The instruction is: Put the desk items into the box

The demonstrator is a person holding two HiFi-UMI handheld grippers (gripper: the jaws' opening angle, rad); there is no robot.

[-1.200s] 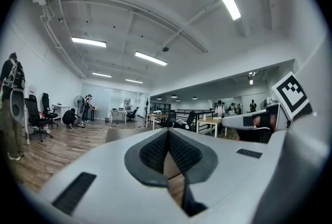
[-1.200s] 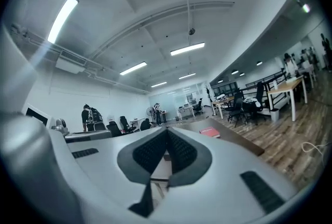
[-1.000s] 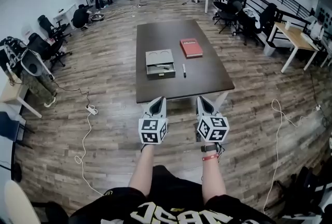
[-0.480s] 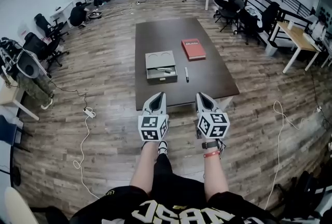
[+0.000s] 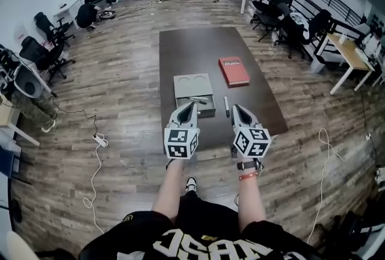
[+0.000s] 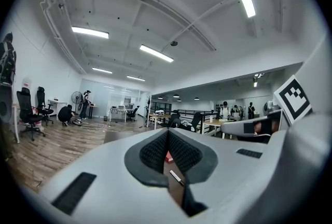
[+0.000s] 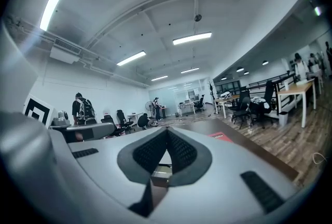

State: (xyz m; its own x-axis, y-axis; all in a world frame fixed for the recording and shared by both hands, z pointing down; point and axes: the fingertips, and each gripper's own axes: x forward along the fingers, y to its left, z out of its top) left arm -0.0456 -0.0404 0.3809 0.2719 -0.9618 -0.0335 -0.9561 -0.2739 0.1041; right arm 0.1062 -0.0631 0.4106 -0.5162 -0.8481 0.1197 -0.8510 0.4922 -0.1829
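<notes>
head view: left gripper (image 5: 189,106) and right gripper (image 5: 236,108) held level at the near edge of the dark table (image 5: 180,48), short of the grey box (image 5: 194,80) — apparently an approach posture. marker pen (image 5: 227,106) and red book (image 5: 233,70) lie beside the box, outside it.
left gripper view: jaws together, nothing held.
right gripper view: jaws together, empty — box straight ahead.

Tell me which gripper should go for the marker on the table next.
Right. In the head view the marker lies on the table close by the right gripper, whereas the left gripper points at the grey box. Both are shut and empty.
</notes>
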